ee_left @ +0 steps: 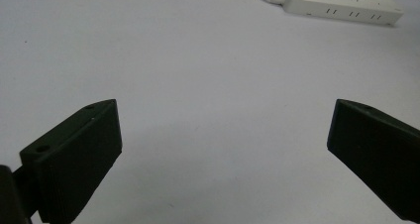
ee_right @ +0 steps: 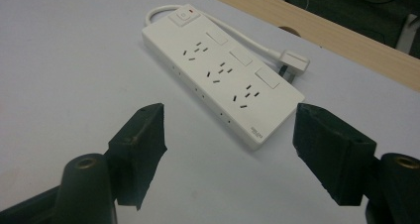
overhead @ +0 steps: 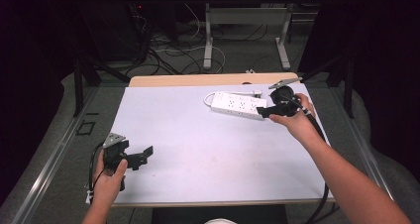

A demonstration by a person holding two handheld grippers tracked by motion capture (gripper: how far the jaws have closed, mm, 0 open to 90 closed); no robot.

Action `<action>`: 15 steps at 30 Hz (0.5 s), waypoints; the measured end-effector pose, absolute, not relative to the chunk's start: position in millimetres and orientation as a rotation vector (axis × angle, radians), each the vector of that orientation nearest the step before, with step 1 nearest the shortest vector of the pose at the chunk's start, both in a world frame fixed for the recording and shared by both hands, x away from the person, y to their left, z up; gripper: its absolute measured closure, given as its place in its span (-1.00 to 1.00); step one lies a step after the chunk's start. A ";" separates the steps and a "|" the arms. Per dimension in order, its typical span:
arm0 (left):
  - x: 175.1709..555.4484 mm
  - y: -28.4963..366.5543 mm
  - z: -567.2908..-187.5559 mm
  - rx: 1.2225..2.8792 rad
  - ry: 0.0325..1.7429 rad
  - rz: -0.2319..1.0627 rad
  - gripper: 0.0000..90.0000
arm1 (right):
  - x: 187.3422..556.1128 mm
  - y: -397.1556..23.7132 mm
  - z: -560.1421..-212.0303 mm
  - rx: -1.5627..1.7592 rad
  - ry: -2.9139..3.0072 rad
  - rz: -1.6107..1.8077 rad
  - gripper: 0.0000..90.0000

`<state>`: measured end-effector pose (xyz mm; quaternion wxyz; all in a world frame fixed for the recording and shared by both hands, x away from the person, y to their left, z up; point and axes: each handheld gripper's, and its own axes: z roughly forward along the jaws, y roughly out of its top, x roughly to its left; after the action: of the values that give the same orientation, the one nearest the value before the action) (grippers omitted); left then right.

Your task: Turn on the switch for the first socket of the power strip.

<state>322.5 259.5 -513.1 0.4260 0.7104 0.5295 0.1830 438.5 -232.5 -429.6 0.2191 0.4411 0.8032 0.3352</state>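
Observation:
A white power strip lies flat at the back right of the white tabletop, its cord looping to a plug behind it. In the right gripper view my right gripper is open just short of the strip's near end, nothing between its jaws. From above, that right gripper is at the strip's right end. My left gripper stands open over bare table at the front left, far from the strip.
A wooden strip borders the table's far edge. Beyond it are desk legs and loose cables on the floor. A dark frame post stands at the left.

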 end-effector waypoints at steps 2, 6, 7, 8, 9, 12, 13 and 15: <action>322.5 259.5 -513.0 1.776 1.322 0.457 -0.99 | 441.0 -230.8 -428.6 1.220 2.228 0.917 -0.38; 322.6 259.5 -513.3 1.777 1.323 0.454 -0.99 | 444.7 -226.7 -426.3 1.239 2.231 0.911 -0.34; 322.7 259.5 -513.4 1.775 1.322 0.455 -0.99 | 446.1 -226.3 -425.9 1.231 2.234 0.906 -0.33; 322.7 259.5 -513.3 1.777 1.323 0.454 -0.99 | 447.0 -225.1 -425.6 1.235 2.235 0.903 -0.32; 322.7 259.5 -513.3 1.776 1.323 0.454 -0.99 | 449.8 -224.0 -424.6 1.221 2.235 0.894 -0.30; 322.8 259.4 -513.5 1.773 1.320 0.456 -0.99 | 453.2 -221.6 -423.1 1.232 2.235 0.889 -0.29; 322.8 259.4 -513.5 1.773 1.320 0.456 -0.99 | 453.2 -221.6 -423.1 1.232 2.235 0.889 -0.29; 322.8 259.6 -513.4 1.777 1.322 0.454 -0.99 | 455.7 -220.4 -422.5 1.238 2.232 0.892 -0.27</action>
<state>322.8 259.6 -513.4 0.4260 0.7111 0.5290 0.1817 455.7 -220.4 -422.5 0.2174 0.4469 0.8058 0.3219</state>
